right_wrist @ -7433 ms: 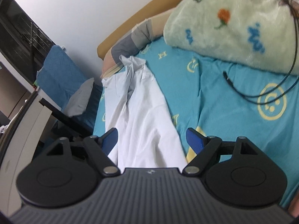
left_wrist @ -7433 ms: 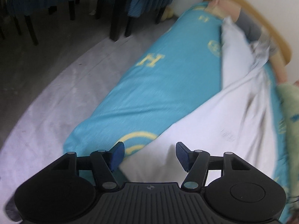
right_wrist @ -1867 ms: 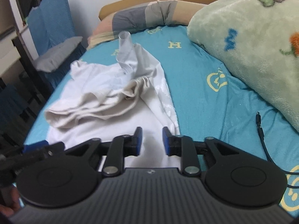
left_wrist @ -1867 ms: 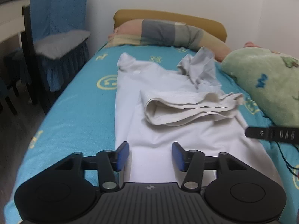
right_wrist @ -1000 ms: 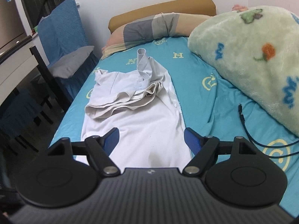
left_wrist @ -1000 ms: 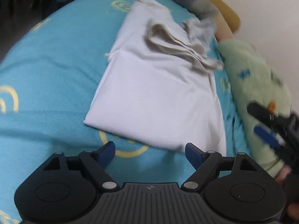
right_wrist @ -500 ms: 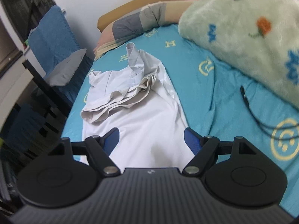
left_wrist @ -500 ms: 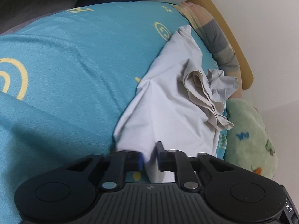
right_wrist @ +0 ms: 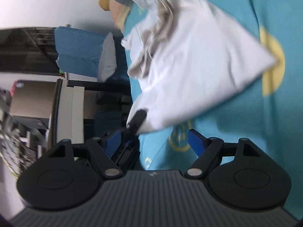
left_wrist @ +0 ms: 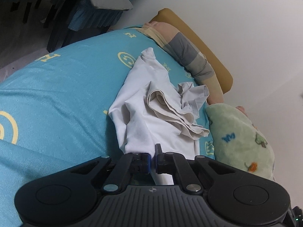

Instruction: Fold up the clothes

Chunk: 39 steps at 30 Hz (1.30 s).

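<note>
Two grippers work a white shirt (left_wrist: 151,124) lying along the bed (left_wrist: 56,98), collar end toward the pillow (left_wrist: 189,51) at the head. The left gripper (left_wrist: 153,160) has its jaws pressed together on the shirt's near hem corner, by the bed's left edge, and the cloth rises in a ridge from that pinch, probably so the bottom can be carried up over the bunched sleeves (left_wrist: 170,111) for the next fold. The right gripper (right_wrist: 154,141) hangs spread and empty above the blue sheet, its view blurred; the other hem corner (right_wrist: 265,62) lies beyond its fingertips, not between them. I judge it is lining up to take that corner, so both ends lift evenly.
</note>
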Each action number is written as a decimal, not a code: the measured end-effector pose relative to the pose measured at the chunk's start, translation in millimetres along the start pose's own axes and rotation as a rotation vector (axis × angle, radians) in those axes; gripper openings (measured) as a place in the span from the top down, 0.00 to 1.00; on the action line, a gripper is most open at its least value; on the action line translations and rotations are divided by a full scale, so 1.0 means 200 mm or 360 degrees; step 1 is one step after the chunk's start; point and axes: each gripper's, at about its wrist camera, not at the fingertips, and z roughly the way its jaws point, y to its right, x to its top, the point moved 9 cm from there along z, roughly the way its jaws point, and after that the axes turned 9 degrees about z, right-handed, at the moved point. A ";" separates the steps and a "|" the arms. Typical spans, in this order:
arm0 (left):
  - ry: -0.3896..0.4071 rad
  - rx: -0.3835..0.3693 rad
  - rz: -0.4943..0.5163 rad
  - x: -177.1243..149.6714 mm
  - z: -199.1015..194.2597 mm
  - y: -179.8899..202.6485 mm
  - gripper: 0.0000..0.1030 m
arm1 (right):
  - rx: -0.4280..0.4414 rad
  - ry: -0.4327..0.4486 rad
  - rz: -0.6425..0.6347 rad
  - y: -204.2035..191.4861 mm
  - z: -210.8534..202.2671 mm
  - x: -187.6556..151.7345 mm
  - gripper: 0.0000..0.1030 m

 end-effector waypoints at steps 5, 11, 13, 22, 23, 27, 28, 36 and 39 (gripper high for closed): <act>0.0004 -0.0003 -0.0045 0.01 0.02 -0.02 0.96 | 0.0066 -0.0068 0.0127 0.04 0.06 -0.03 0.22; 0.0025 -0.0009 -0.0056 0.03 0.01 -0.03 0.96 | -0.0011 0.0148 0.0126 0.07 0.02 0.03 0.23; 0.0035 -0.0008 -0.0071 0.03 0.01 -0.03 0.96 | -0.0039 0.0343 0.0191 0.12 -0.06 0.13 0.24; 0.0063 0.0057 0.0098 0.05 -0.03 0.03 0.96 | -0.0228 0.0757 0.0068 0.13 -0.24 0.32 0.94; 0.0079 0.0060 0.0118 0.07 -0.06 0.04 0.96 | -0.0222 0.0782 -0.0006 0.08 -0.25 0.32 0.94; 0.0143 0.0069 0.0204 0.17 -0.21 0.14 0.96 | -0.0115 0.0847 -0.0237 -0.14 -0.39 0.28 0.95; 0.0161 0.0075 0.0219 0.21 -0.25 0.17 0.96 | -0.0094 0.0852 -0.0290 -0.21 -0.42 0.27 0.95; 0.0236 -0.0045 0.0294 0.23 -0.78 0.31 0.96 | -0.0030 0.0808 -0.0654 -0.54 -0.73 -0.04 0.95; 0.0220 -0.0068 0.0310 0.06 -0.98 0.30 0.96 | -0.0035 0.0791 -0.0736 -0.49 -0.89 -0.25 0.95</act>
